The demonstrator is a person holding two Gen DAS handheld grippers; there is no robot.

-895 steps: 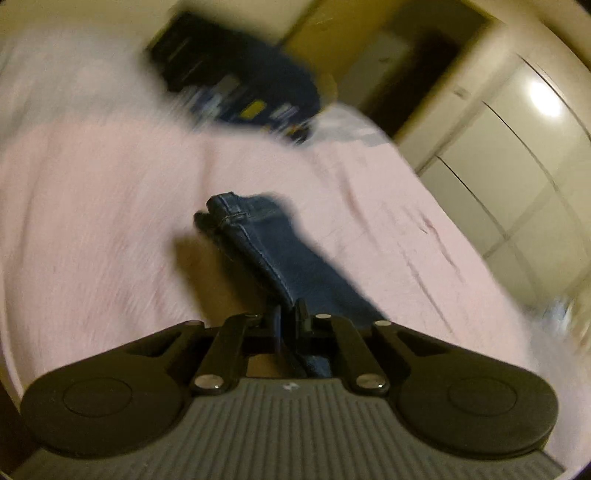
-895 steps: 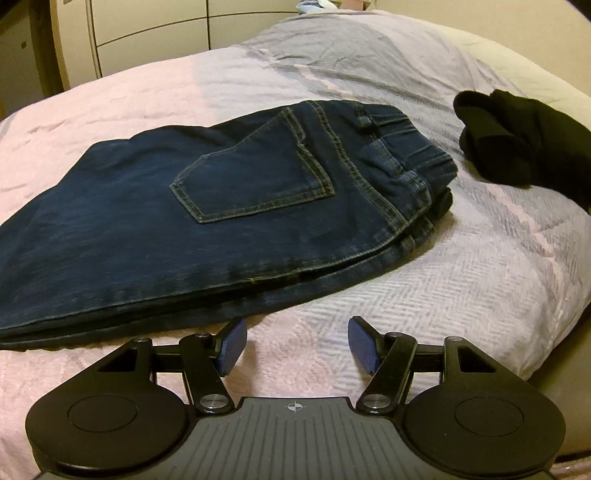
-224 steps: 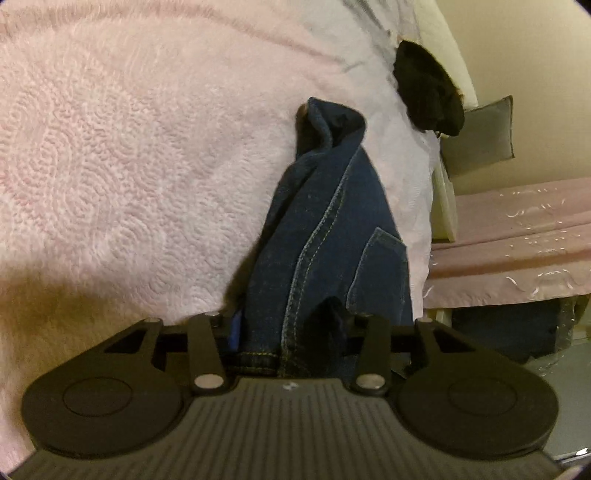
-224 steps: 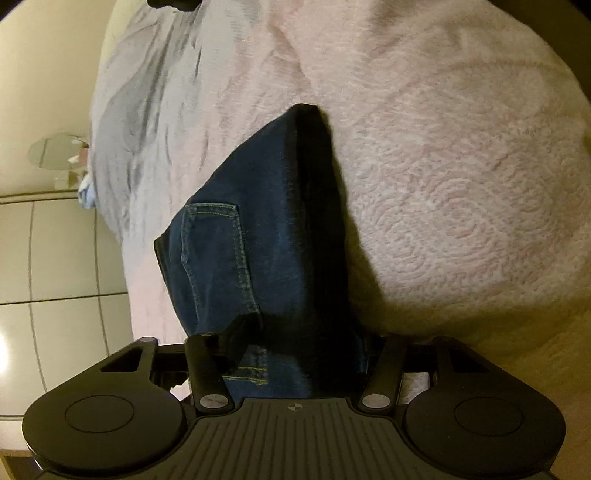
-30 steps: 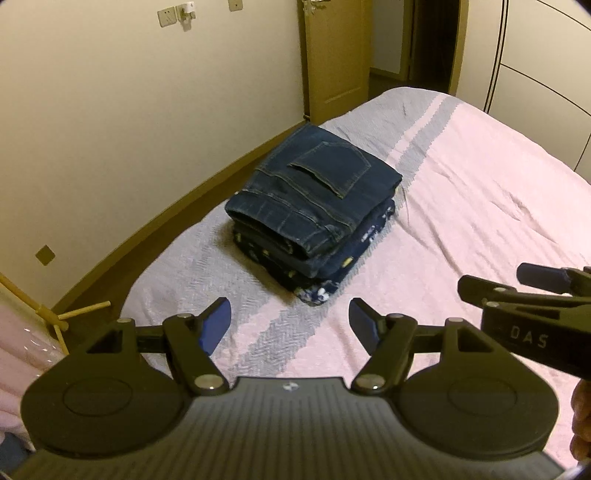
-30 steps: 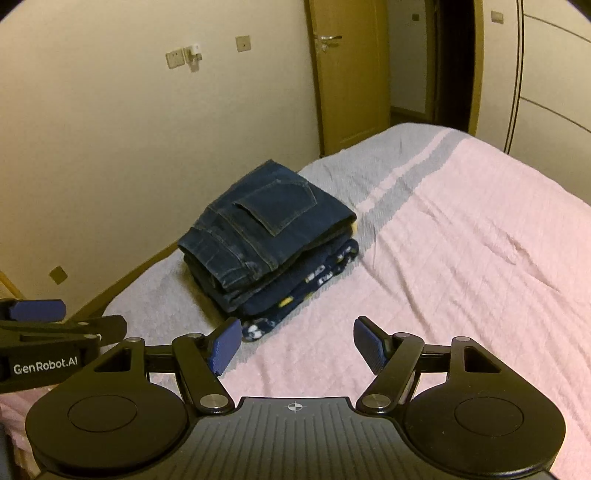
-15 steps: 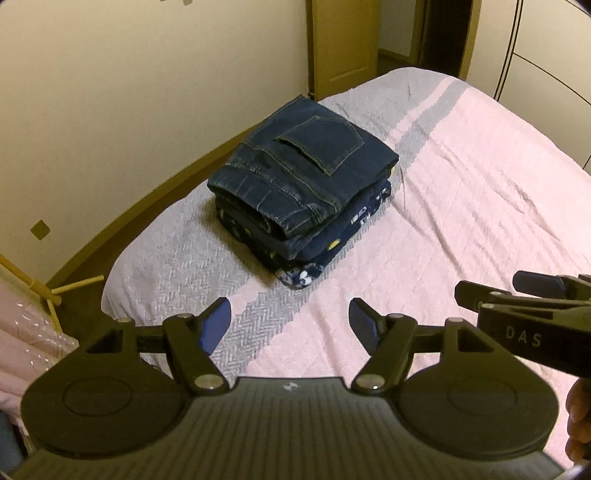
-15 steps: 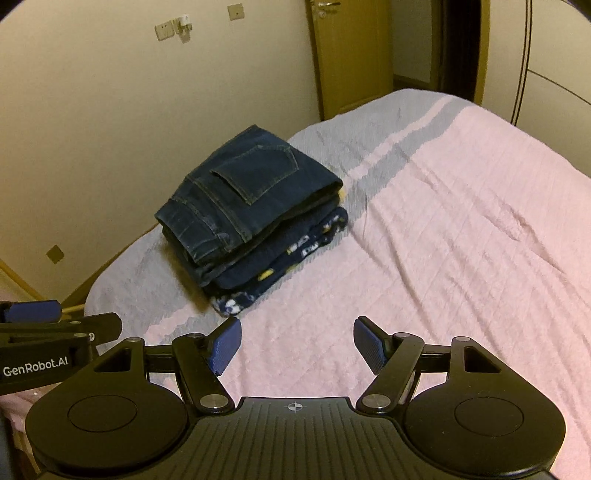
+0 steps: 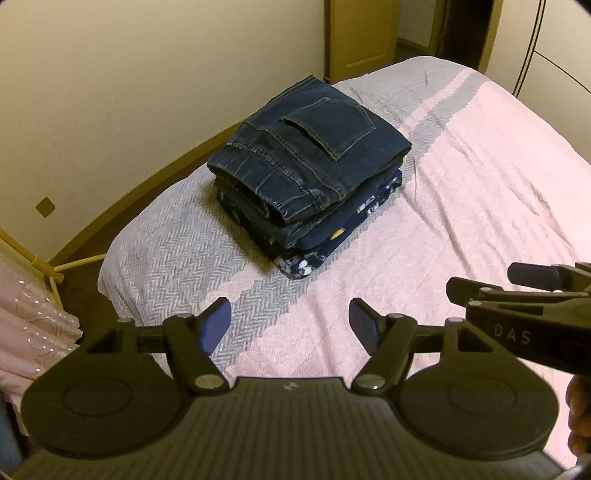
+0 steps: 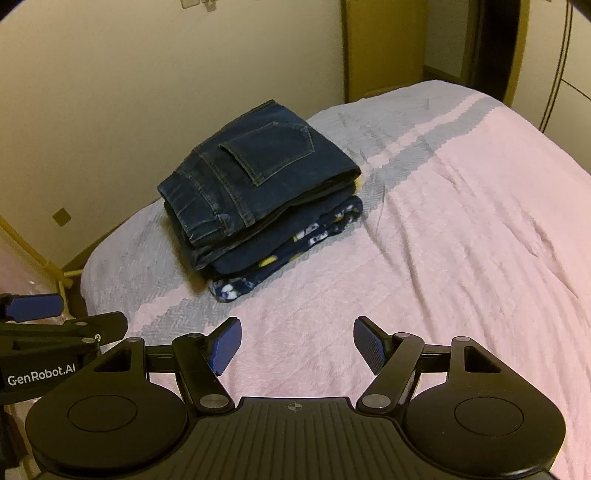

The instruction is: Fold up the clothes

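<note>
Ahead of both hand-held grippers, a folded pair of dark blue denim jeans (image 9: 310, 155) lies on top of a small stack at the corner of a bed covered with a pink quilted bedspread (image 9: 480, 192), on the part of the spread where grey herringbone bands (image 9: 170, 243) run across it. The jeans lie back pocket up, with the waistband fold facing the grippers. Under them is a folded navy fleece garment with a white and yellow print (image 9: 332, 240), whose edge sticks out just past the jeans on the near side; the two touch and sit squarely stacked. The left gripper (image 9: 290, 325) hangs above the bedspread with its blue-padded fingers (image 9: 216, 321) spread wide and nothing between them, the stack straight ahead and well apart from the fingertips. The right gripper (image 10: 297, 341) is likewise spread wide and empty, with the stack ahead and a little to its left. Each gripper shows at the edge of the other's view: the right gripper (image 9: 524, 291) on the right side of the left wrist view, the left gripper (image 10: 48, 321) on the left side of the right wrist view. Beyond the stack stand a cream wall (image 9: 129, 74) and a wooden door (image 9: 360, 33); to the right beyond the bed are pale wardrobe panels (image 9: 565, 44).
</note>
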